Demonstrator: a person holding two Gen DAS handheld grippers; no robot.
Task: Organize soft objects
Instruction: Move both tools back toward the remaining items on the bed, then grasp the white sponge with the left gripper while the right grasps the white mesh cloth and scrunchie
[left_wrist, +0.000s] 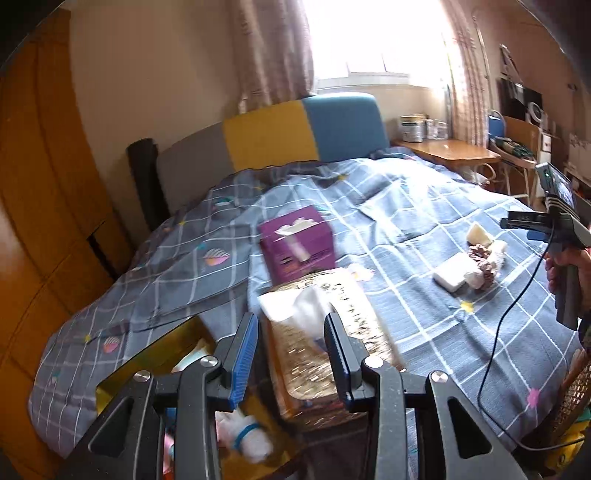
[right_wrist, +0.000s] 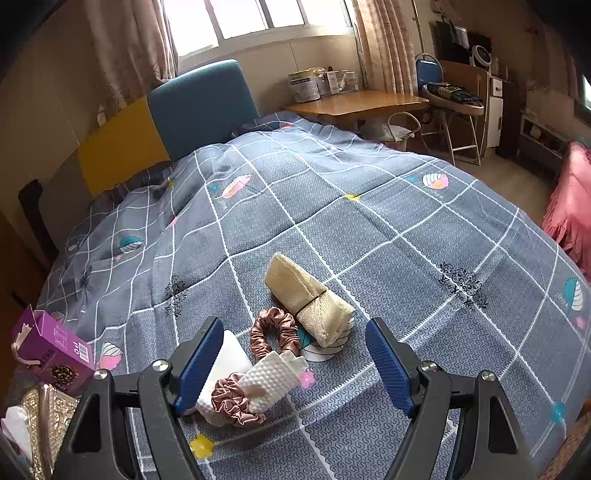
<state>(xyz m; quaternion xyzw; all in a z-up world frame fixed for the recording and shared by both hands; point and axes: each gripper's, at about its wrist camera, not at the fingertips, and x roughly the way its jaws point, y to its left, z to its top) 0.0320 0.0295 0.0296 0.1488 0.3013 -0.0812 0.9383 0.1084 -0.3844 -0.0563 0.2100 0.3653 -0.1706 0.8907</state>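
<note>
The right hand-held gripper hovers over the bed with its blue-padded jaws spread wide and nothing gripped; a heap of soft things lies on the quilt between and just past its fingertips. Nearest, by the left finger, a pink satin scrunchie is looped around a white waffle cloth, with a white folded pad partly hidden behind that finger. Just beyond lies a second pink scrunchie, touching a cream rolled towel bound by a dark band, which stretches away from the gripper. Off to the left, near the bed's edge, stand a purple box and, closer, a gold glittery tissue box. The left hand-held gripper has its jaws partly apart and empty, held above the same gold tissue box, from whose top a white tissue sticks up between the fingers. Below its left finger an open yellow container holds small soft items, blurred. Farther ahead sits the purple box, and away to the right the heap of cloths and scrunchies lies near the other gripper, held in a hand at the frame's edge. Beyond the bed, a wooden surface carries tins and jars.
</note>
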